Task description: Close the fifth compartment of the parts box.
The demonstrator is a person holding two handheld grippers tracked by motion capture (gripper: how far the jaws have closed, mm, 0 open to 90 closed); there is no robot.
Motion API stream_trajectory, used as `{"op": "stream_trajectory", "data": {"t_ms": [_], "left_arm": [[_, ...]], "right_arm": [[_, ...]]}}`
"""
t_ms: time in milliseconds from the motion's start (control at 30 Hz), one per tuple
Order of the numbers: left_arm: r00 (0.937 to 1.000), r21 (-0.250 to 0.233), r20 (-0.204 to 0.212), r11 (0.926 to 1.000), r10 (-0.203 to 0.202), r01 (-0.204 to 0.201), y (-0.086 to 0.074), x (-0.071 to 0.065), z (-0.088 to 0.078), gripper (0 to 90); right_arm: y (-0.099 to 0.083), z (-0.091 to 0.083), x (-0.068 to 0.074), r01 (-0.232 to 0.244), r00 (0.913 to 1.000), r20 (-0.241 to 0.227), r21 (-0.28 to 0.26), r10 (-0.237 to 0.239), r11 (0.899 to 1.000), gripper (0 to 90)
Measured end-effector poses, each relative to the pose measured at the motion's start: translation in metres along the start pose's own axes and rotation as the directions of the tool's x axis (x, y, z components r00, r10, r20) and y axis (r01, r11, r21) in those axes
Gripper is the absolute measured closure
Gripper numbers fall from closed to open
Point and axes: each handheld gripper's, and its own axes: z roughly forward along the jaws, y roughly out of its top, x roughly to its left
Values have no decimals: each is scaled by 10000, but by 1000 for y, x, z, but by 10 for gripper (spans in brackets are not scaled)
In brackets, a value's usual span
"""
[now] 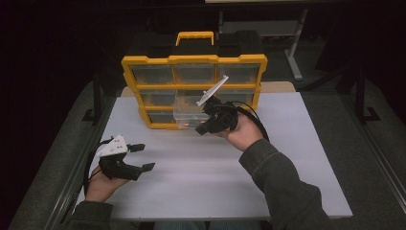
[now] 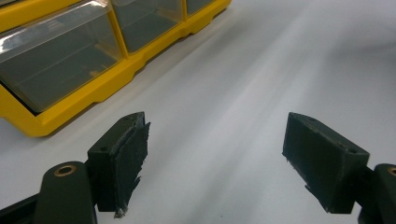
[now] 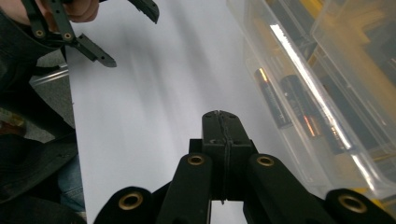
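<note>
A yellow organizer case (image 1: 194, 60) with clear drawers stands upright at the back of the white table (image 1: 201, 167). One clear bin (image 1: 184, 114) sits pulled out at its lower middle. The right gripper view shows this bin (image 3: 336, 154) holding several batteries (image 3: 299, 109). My right gripper (image 1: 200, 130) is just right of the bin, low over the table, with its jaws shut on nothing (image 3: 219, 116). My left gripper (image 1: 143, 156) rests at the table's front left, open and empty (image 2: 215, 163).
The yellow case's bottom edge (image 2: 70, 109) lies ahead and left of my left gripper. A black box with a yellow handle (image 1: 195, 37) stands behind the case. Bare white table stretches across the front and right. The table's edges drop to a dark floor.
</note>
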Motion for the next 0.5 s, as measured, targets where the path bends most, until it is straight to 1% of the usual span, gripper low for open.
{"op": "stream_trajectory", "data": {"t_ms": [267,300,333,500], "left_arm": [[10000,10,6,10000,-10,10,0,0,0,217],[10000,12,6,10000,-8,8,0,0,0,217],[10000,8,4,10000,-4,4,0,0,0,217],[10000,15,7,10000,-46,46,0,0,-1,217]], "right_arm": [[4,3,-5,-163,9997,190,181,160,9997,893],[5,4,-6,-109,9997,208,186,106,9998,893],[5,4,-6,-165,9996,235,209,160,9996,893],[8,7,-8,-123,9992,388,353,110,9993,893]]}}
